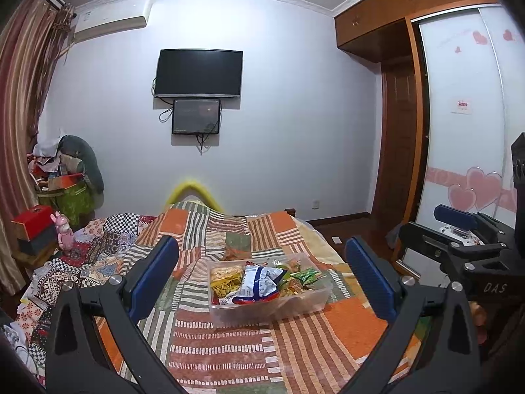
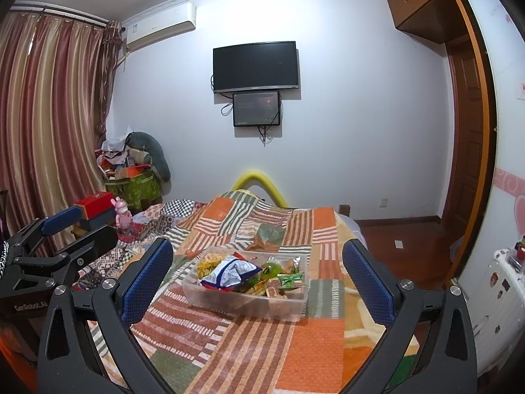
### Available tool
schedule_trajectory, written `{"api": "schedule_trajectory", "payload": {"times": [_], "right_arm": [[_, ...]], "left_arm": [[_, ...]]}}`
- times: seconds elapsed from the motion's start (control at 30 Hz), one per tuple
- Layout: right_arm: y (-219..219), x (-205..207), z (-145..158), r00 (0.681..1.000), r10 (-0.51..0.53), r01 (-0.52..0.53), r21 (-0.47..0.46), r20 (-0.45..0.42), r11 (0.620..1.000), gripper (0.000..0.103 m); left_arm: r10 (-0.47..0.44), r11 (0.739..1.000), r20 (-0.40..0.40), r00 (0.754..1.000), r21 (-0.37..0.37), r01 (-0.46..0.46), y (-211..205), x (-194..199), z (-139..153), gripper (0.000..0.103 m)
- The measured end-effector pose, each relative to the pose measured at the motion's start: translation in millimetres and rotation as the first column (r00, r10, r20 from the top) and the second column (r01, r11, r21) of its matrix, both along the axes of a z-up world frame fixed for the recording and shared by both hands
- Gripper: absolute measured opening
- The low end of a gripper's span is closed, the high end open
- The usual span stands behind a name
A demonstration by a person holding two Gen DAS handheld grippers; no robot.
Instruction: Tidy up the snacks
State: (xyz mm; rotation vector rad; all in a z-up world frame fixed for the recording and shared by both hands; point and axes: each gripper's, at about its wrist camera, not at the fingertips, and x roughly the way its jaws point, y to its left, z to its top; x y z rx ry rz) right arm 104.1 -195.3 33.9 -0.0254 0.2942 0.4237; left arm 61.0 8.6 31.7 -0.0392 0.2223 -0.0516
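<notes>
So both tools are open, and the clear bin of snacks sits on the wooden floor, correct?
Not quite. The clear bin of snacks sits on the patchwork bedspread, not the floor, as the right wrist view shows. The left tool and right tool are indeed open.

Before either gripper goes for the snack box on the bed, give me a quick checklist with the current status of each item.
1. Left gripper open and empty: ok.
2. Right gripper open and empty: ok.
3. Clear plastic box flat on the patchwork striped bedspread: ok.
4. Box between both grippers, nothing in the way: ok.
5. Blue-and-white crinkled snack bag on top, reachable: ok.
6. All snacks already in box: cannot tell.
</notes>
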Motion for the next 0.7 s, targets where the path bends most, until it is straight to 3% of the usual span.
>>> {"api": "schedule_trajectory", "payload": {"times": [0.7], "right_arm": [[0.0,-0.3,-0.4,1.0,-0.007,0.007,0.007,-0.008,1.0,0.103]], "left_arm": [[-0.035,0.999,-0.022,0.999,-0.014,0.035,-5.5,-0.1,-0.8,0.103]]}}
